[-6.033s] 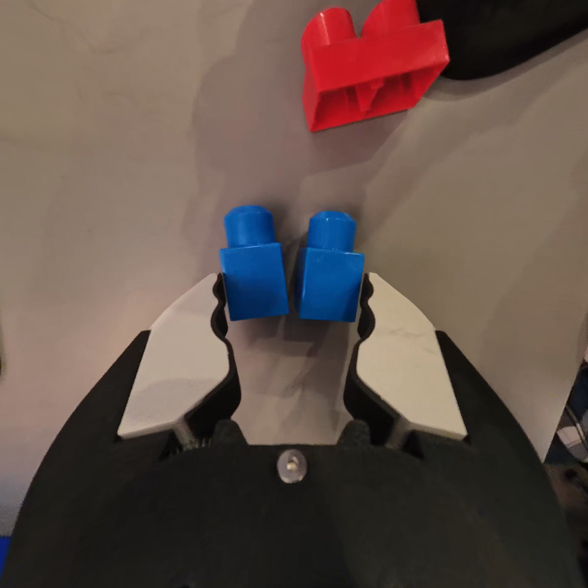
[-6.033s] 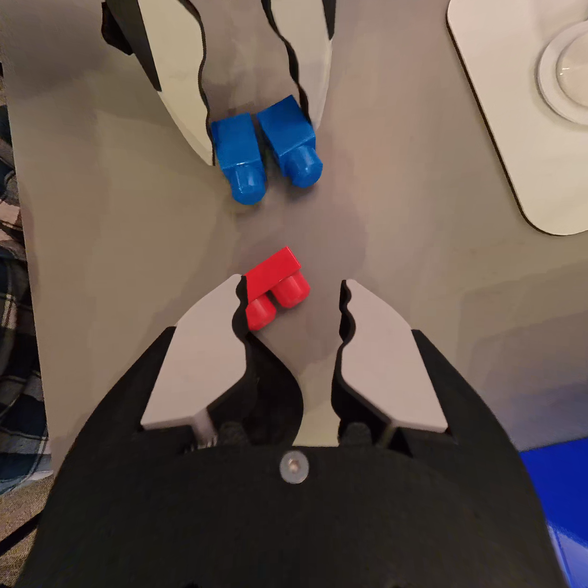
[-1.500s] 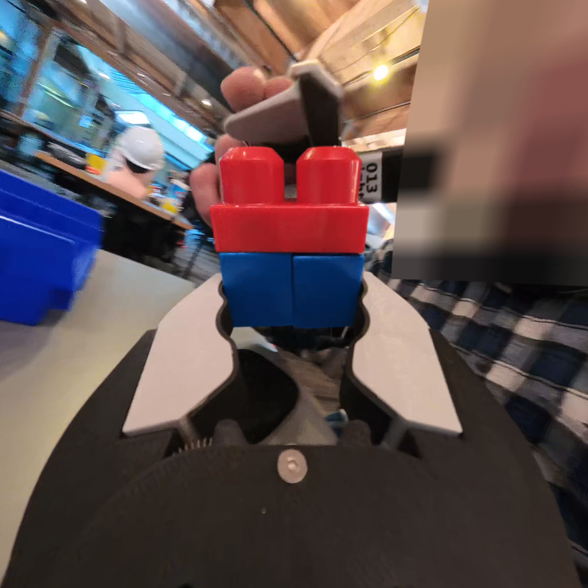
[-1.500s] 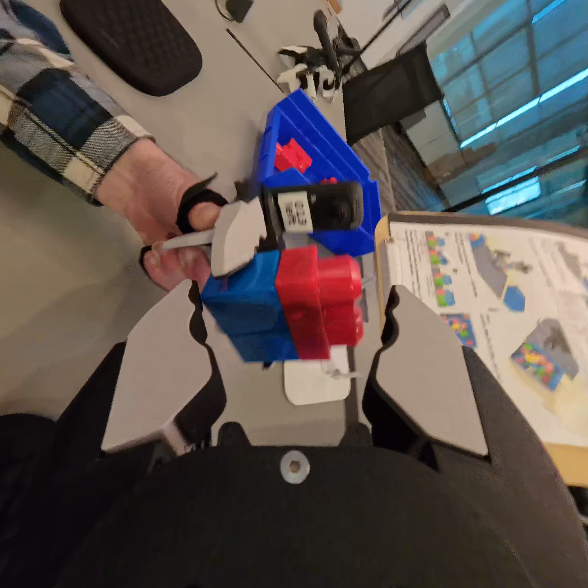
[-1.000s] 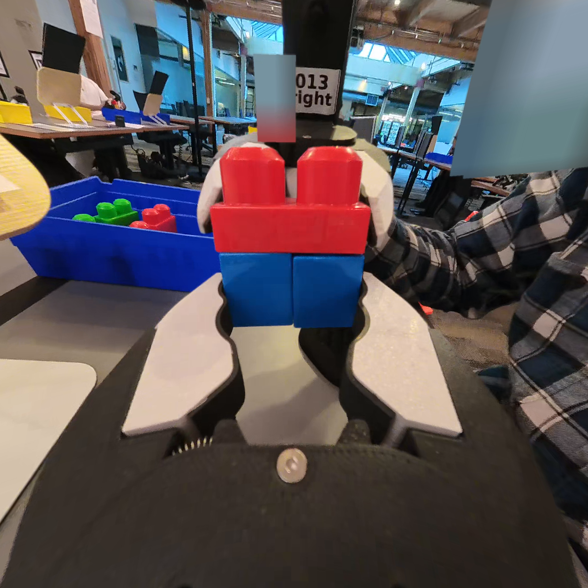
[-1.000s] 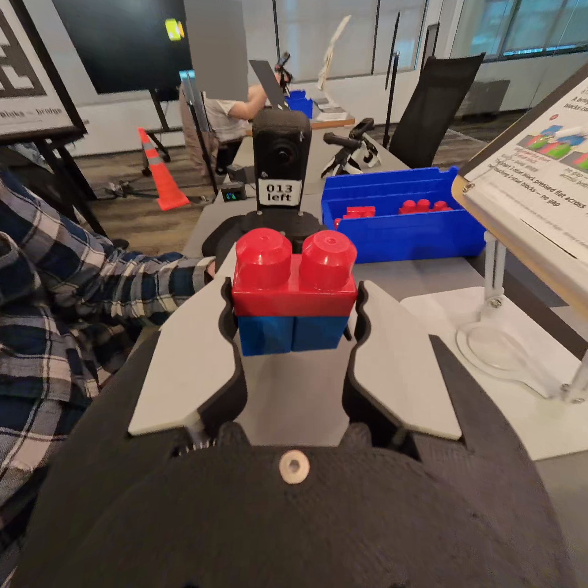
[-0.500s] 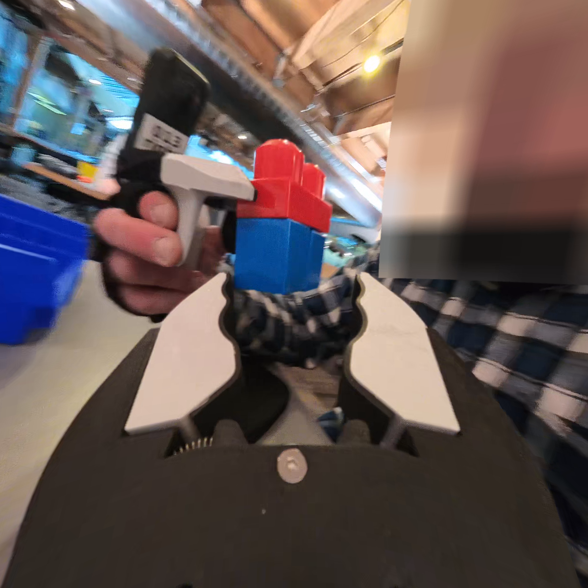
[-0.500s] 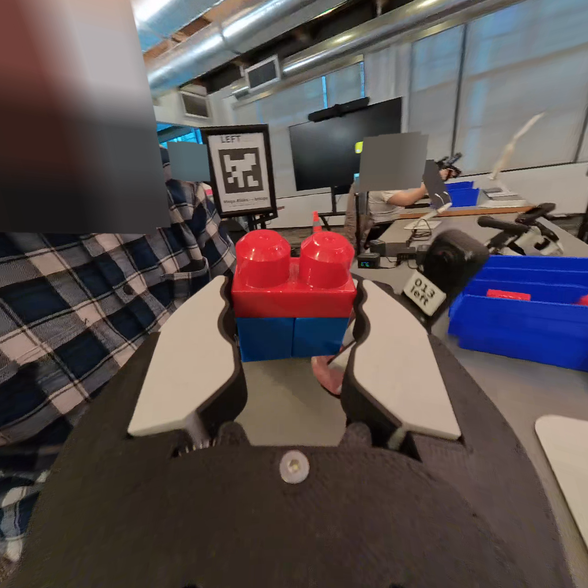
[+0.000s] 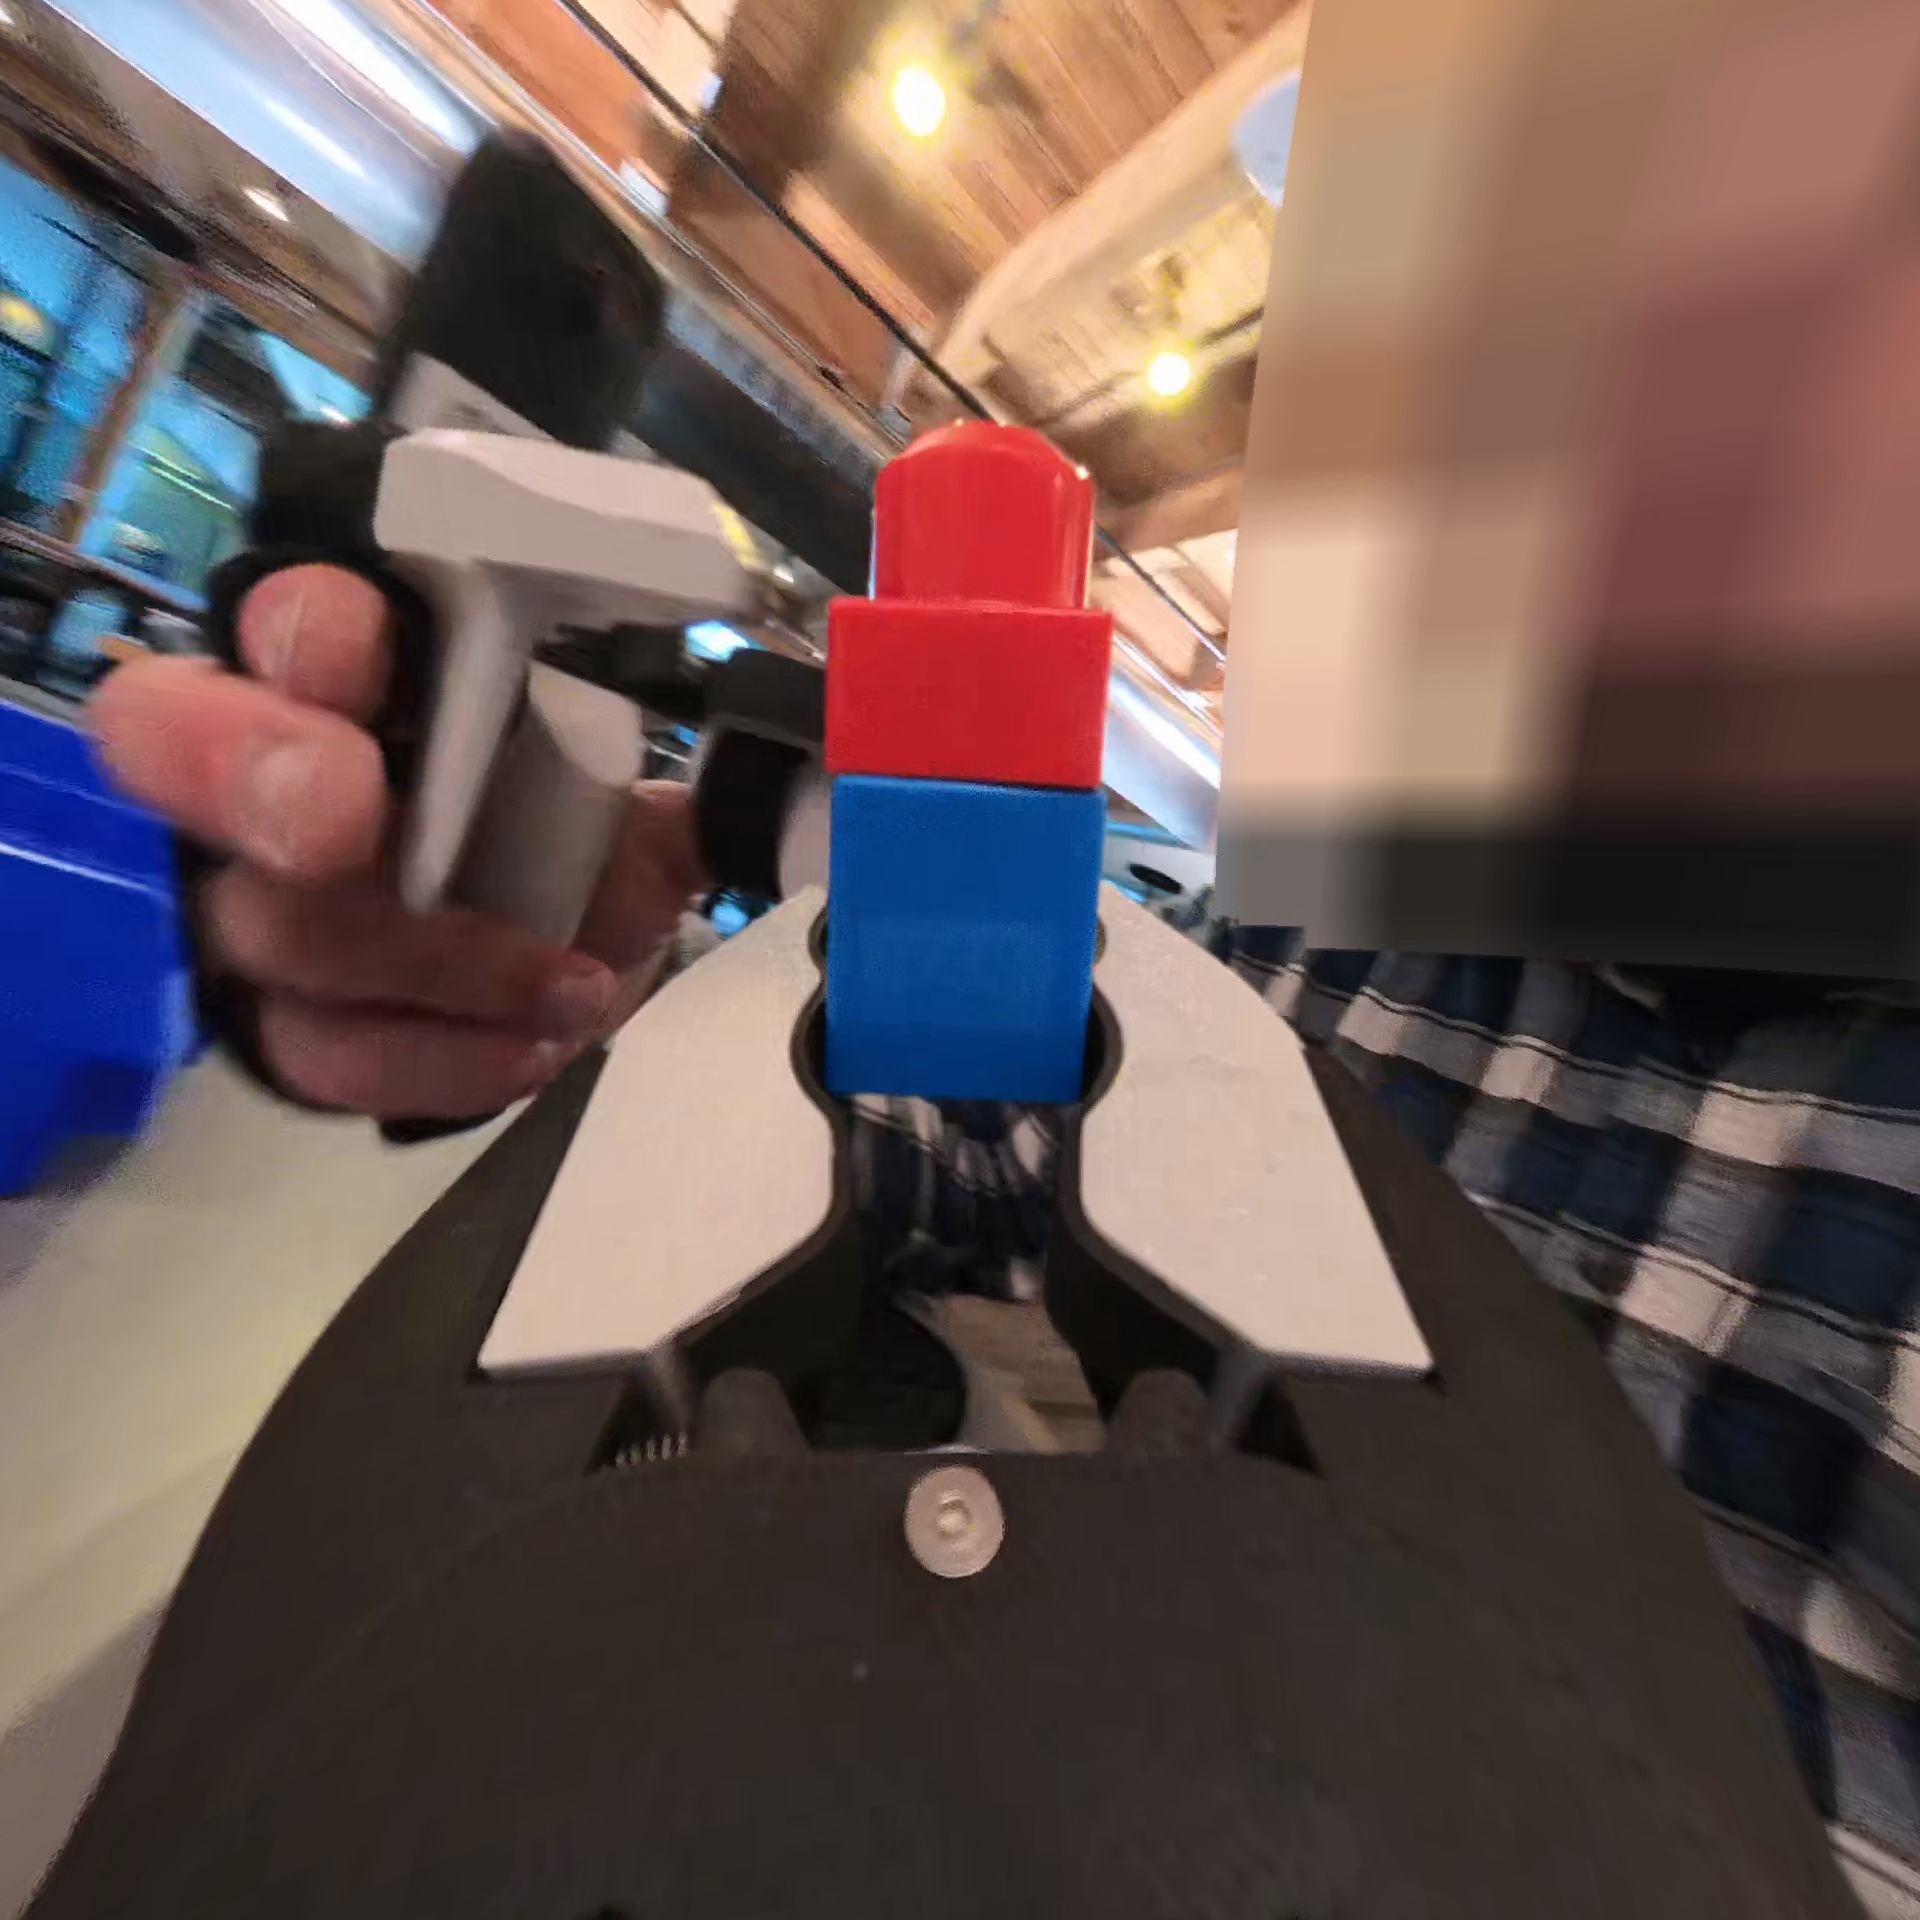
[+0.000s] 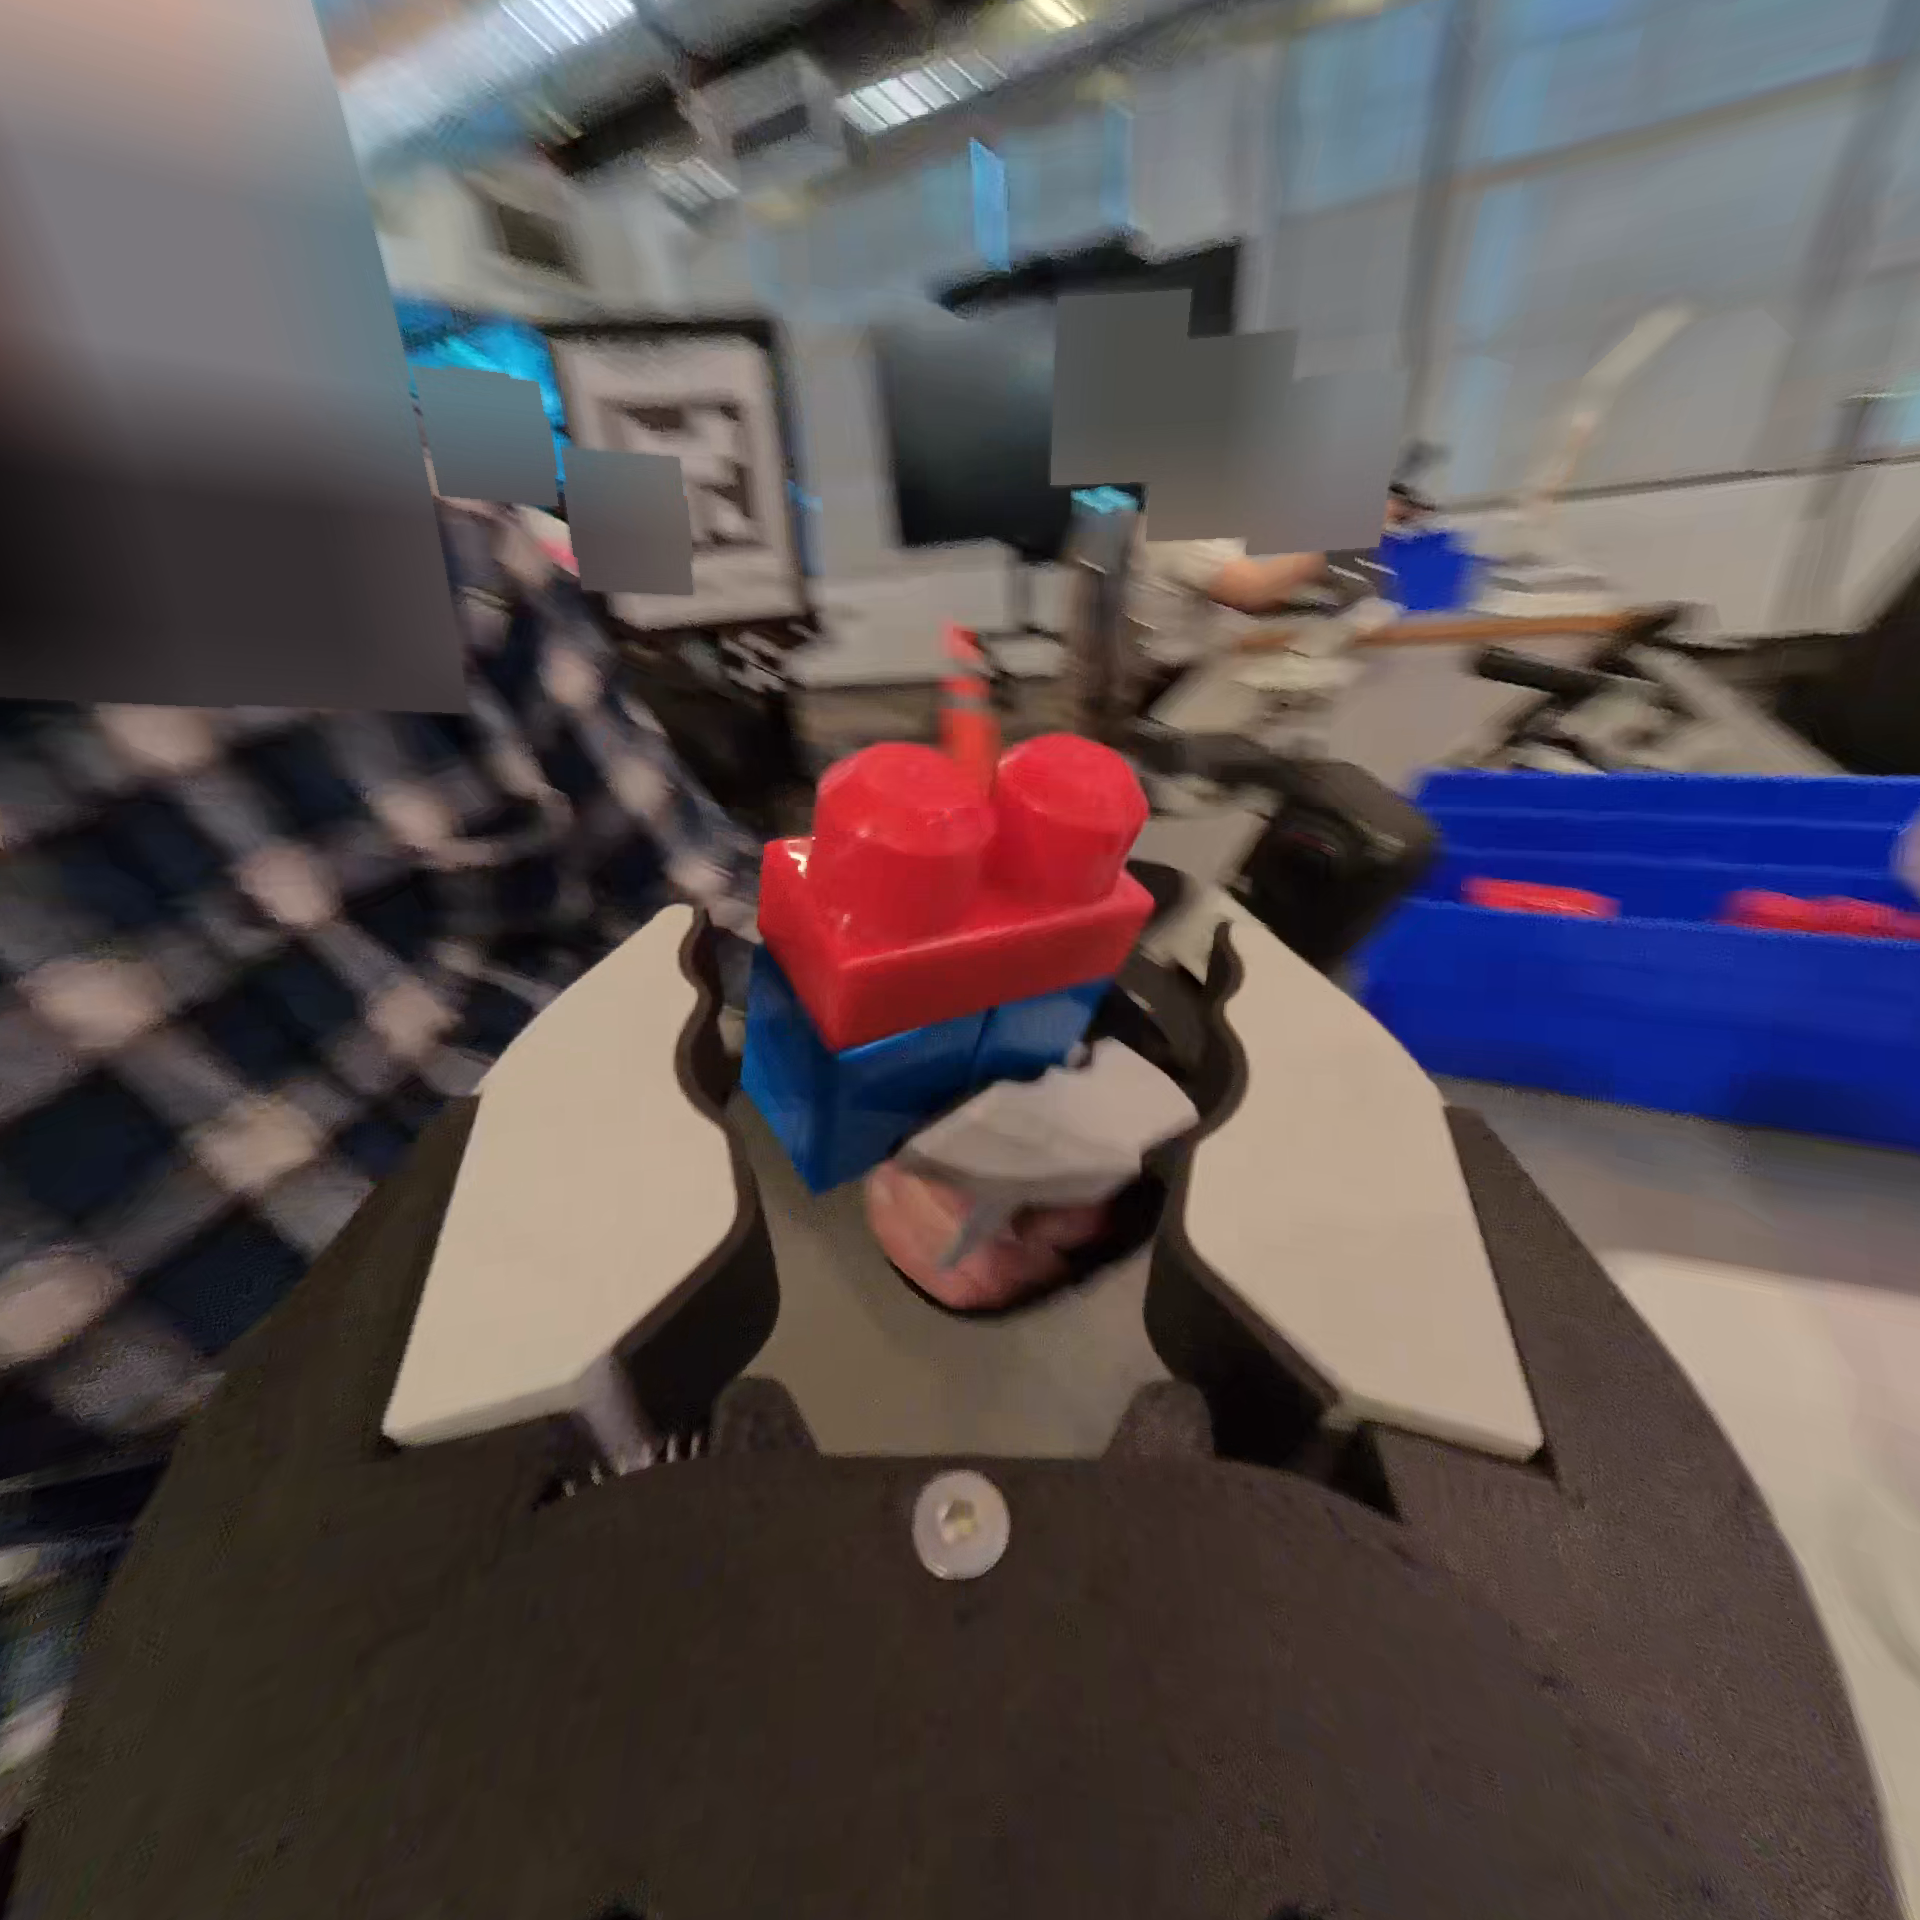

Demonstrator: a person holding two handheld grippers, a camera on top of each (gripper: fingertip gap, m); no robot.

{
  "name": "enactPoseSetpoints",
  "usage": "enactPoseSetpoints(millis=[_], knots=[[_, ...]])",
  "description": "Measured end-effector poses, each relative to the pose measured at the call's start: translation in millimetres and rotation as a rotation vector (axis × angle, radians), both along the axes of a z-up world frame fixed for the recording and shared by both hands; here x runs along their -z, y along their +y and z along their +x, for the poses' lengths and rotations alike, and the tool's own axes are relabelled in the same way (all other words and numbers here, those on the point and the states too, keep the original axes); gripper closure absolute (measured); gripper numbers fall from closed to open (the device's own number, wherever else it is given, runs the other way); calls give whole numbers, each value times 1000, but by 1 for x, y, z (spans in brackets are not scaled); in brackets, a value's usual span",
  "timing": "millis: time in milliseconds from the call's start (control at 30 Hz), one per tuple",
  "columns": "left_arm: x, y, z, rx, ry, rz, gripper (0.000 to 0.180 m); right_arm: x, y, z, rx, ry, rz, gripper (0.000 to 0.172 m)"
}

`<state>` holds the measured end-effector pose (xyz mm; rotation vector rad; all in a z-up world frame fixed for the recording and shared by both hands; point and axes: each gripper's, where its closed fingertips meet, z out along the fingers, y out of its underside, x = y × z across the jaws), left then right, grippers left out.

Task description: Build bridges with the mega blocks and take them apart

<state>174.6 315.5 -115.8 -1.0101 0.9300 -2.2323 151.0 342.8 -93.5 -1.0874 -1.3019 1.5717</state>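
Observation:
The small bridge is a red two-stud block [image 9: 966, 696] pressed onto two blue blocks [image 9: 961, 935], held in the air. My left gripper [image 9: 961, 940] is shut on the narrow end of the blue blocks, with both pads pressing on their sides. In the right wrist view the bridge [image 10: 945, 935] sits tilted between the fingers of my right gripper [image 10: 956, 987]. That gripper is open, with a gap at its right pad [image 10: 1226, 997]. The right gripper's handle [image 9: 520, 644] and the hand on it show at the left of the left wrist view.
A blue bin [image 10: 1662, 987] with red blocks stands on the grey table [image 9: 208, 1299] at the right. It also shows in the left wrist view [image 9: 73, 935]. A white mat [image 10: 1766, 1403] lies at the lower right. A person's plaid sleeve [image 9: 1662, 1195] is close by. My two grippers' fingertips are within a few centimetres of each other.
Half a second ago my right gripper held the bridge and the left stood open around it. Now the left has shut on the blue blocks' narrow end and the right has opened.

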Motion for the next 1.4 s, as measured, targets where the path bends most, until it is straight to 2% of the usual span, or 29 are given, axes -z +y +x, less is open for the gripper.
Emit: enactPoseSetpoints(millis=[100, 200, 300, 400, 600, 800, 900, 1033, 1200, 1400], knots=[[3, 30, -4, -200, 47, -32, 141, 2, 15, 13, 321, -146, 247, 75], [4, 42, -7, -246, 92, -88, 140, 14, 24, 23, 607, -399, 616, 69], [11, 41, 2, -246, 157, -102, 141, 28, 30, 19, 720, -615, 857, 64], [18, 36, 11, -240, 208, -82, 141, 35, 34, 13, 722, -713, 952, 74], [27, 40, 16, -312, 267, -57, 140, 44, 42, 17, 748, -854, 1026, 75], [24, 38, 15, -306, 264, -38, 138, 42, 39, 19, 722, -785, 998, 76], [19, 38, 9, -304, 274, 4, 128, 42, 35, 22, 677, -769, 1022, 76], [22, 35, 11, -270, 295, 20, 139, 47, 30, 18, 619, -769, 1024, 76], [32, 44, 12, -338, 337, 3, 140, 59, 42, 22, 667, -880, 1053, 76], [35, 48, 12, -389, 361, 20, 140, 65, 46, 24, 701, -930, 1026, 76]])
